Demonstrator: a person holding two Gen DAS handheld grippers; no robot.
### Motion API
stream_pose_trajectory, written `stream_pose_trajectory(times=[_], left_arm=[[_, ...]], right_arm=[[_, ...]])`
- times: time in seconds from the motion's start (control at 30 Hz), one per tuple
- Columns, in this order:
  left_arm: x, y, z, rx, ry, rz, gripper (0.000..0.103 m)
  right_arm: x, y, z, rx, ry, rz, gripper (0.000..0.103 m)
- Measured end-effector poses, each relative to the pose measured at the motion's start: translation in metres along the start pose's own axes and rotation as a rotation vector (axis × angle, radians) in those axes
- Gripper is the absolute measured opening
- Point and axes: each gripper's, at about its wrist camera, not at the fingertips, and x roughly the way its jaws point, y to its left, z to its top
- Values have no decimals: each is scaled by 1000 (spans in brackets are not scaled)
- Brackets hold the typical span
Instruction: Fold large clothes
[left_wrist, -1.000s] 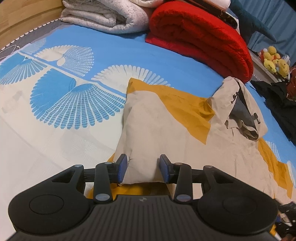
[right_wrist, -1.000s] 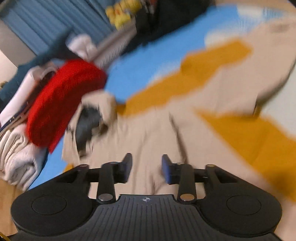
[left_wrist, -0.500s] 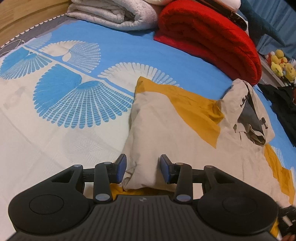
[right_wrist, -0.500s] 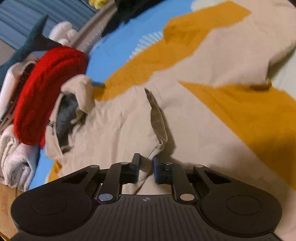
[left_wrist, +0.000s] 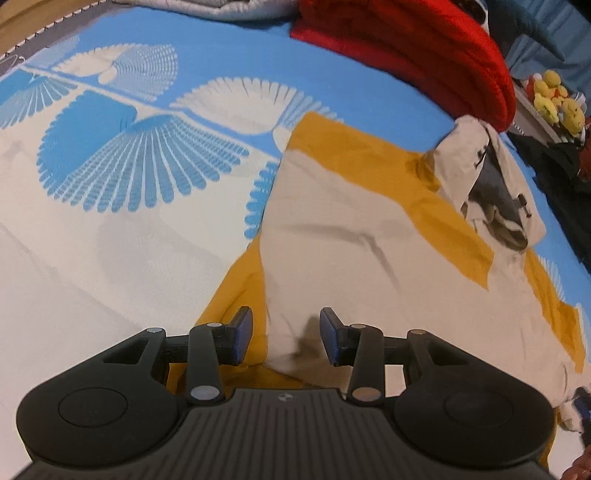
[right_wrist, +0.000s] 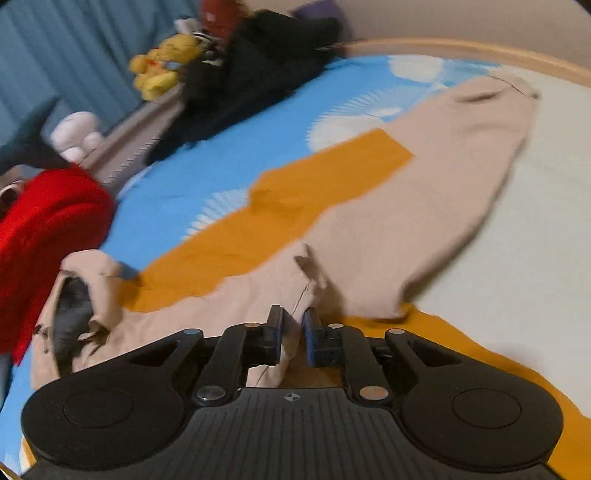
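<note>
my left tool (left_wrist: 286, 336) stands open over the jacket (left_wrist: 354, 236) on the bed (left_wrist: 110, 240); my right tool (right_wrist: 293, 334) is opening, jacket fold between its pads.

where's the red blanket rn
Folded at the far edge of the bed, top right in the left wrist view, just behind the jacket's hood: red blanket.

Bedroom: patterned bedsheet (left_wrist: 110, 229), plush toys (right_wrist: 159, 70)
</note>
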Motion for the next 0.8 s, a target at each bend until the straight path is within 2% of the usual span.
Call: stream_pose_trajectory(times=[0.13,0.23,0.27,0.33,0.4,0.47,0.53,0.6,0.7,0.8], left_arm=[[11,1,-7,33,43,38,44],[18,4,-11,43,75,82,44],[16,4,-10,44,71,85,44],[5,1,-9,37,24,72,44],[-1,-7,-7,58,-6,30,44],[3,-12,-10,78,13,11,44],[14,-10,-15,84,69,28,44],[16,-8,-17,75,84,35,44],[0,-15,-15,82,29,23,44],[-19,-31,-13,146,-27,13,44]], right_arm=[[-13,12,0,-62,-113,7,17],[-16,11,1,-36,-122,88,21],[-12,10,2,-29,-86,126,22],[10,8,1,4,70,196,24],[35,2,-5,21,225,161,23],[49,-5,-11,16,289,106,23],[48,-4,-9,4,289,108,23],[40,0,-4,-20,256,105,23],[26,5,7,-39,184,113,24],[10,8,16,-77,102,131,24]])
